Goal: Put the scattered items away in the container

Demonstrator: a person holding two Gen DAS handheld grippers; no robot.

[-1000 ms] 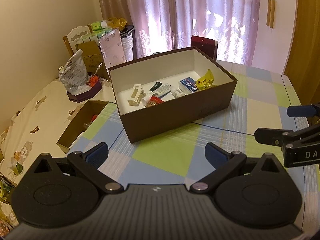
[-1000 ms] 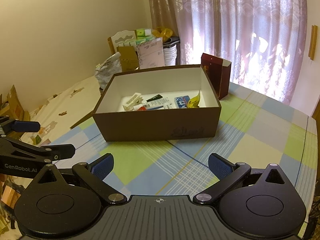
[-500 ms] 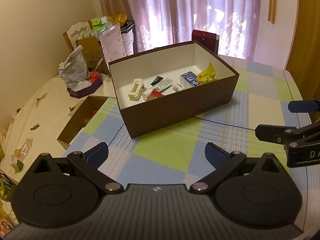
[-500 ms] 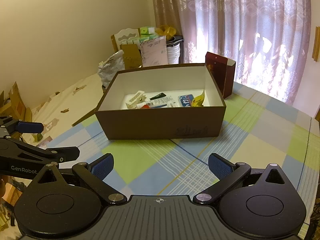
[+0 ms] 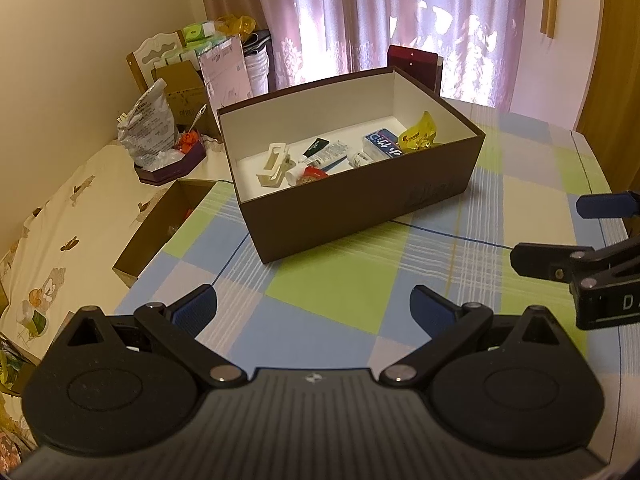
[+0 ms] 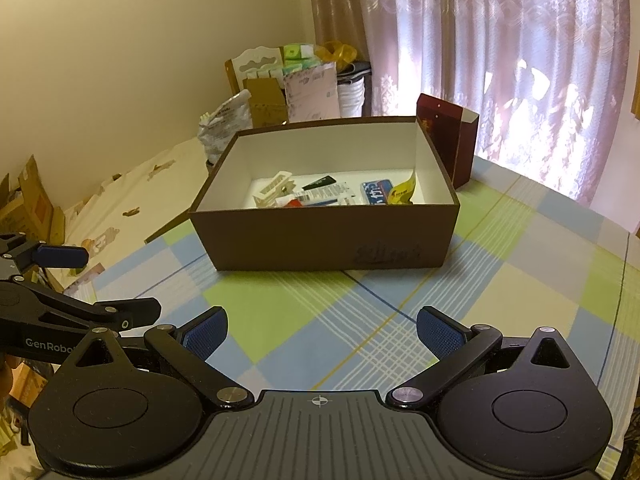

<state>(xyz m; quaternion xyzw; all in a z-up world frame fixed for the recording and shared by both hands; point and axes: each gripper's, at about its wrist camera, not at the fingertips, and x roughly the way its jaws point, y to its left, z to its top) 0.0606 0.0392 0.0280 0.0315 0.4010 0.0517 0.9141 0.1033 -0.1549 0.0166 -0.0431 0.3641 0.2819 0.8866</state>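
Observation:
A brown cardboard box (image 5: 360, 208) with a white inside stands on the checked tablecloth; it also shows in the right wrist view (image 6: 324, 240). Inside lie a white clip (image 5: 274, 164), tubes (image 5: 326, 152), a blue pack (image 5: 382, 142) and a yellow packet (image 5: 418, 134). My left gripper (image 5: 314, 308) is open and empty, well short of the box. My right gripper (image 6: 322, 330) is open and empty, also short of the box. Each gripper shows at the edge of the other's view.
A dark red box (image 6: 448, 140) stands behind the container. A bed with a patterned sheet (image 5: 68, 220) lies to the left, with a bag (image 5: 148, 128), an open carton (image 5: 160, 224) and a cluttered chair (image 6: 272, 80). Curtains (image 6: 480, 40) hang behind.
Both grippers have drawn back and lifted slightly, so the box sits a little farther off and lower in view. Both stay open and empty.

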